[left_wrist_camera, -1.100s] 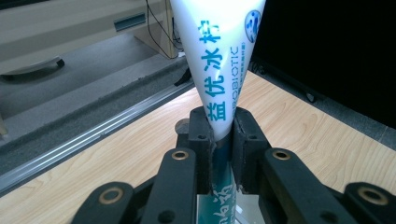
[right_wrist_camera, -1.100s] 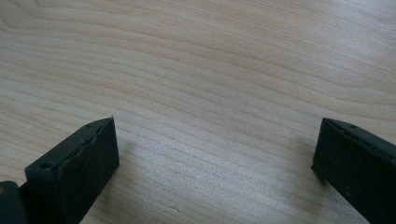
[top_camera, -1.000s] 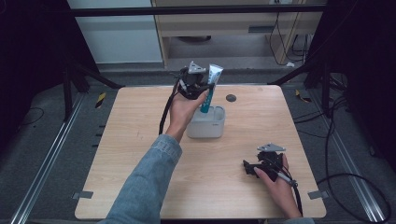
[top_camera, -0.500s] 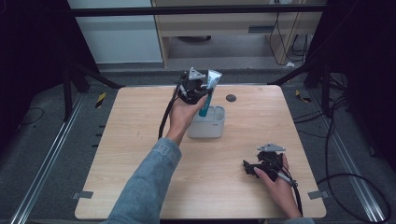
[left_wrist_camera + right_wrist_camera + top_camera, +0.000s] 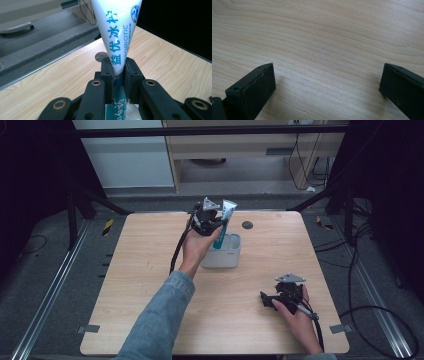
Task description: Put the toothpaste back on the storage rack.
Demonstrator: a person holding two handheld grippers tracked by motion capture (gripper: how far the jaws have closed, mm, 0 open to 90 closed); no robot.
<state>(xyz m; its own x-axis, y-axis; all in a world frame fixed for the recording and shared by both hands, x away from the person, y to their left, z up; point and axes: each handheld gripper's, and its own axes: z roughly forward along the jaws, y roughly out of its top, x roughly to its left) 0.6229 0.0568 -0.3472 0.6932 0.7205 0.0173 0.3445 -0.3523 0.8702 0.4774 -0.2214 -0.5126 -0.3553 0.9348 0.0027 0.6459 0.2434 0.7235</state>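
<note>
Change: left gripper (image 5: 216,223) and its toothpaste tube (image 5: 223,222) sit lower than a second ago, tube foot now inside the white container (image 5: 223,256); right gripper (image 5: 272,299) unmoved.
Left grip: jaws clamped on the tube's mid-body, one pad (image 5: 108,72) on each side.
Right grip: jaws wide apart, nothing between, resting on the table (image 5: 150,270).
Materials: glossy white-and-teal tapered tube; pale wood-grain tabletop; matte black pads.

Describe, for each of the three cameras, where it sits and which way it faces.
High view: above the near side, looking forward and down on the table; both forearms show.
Left gripper view: on the left tongs, looking along them at the clamped toothpaste tube, also seen from above.
Right gripper view: on the right tongs, facing bare tabletop.
</note>
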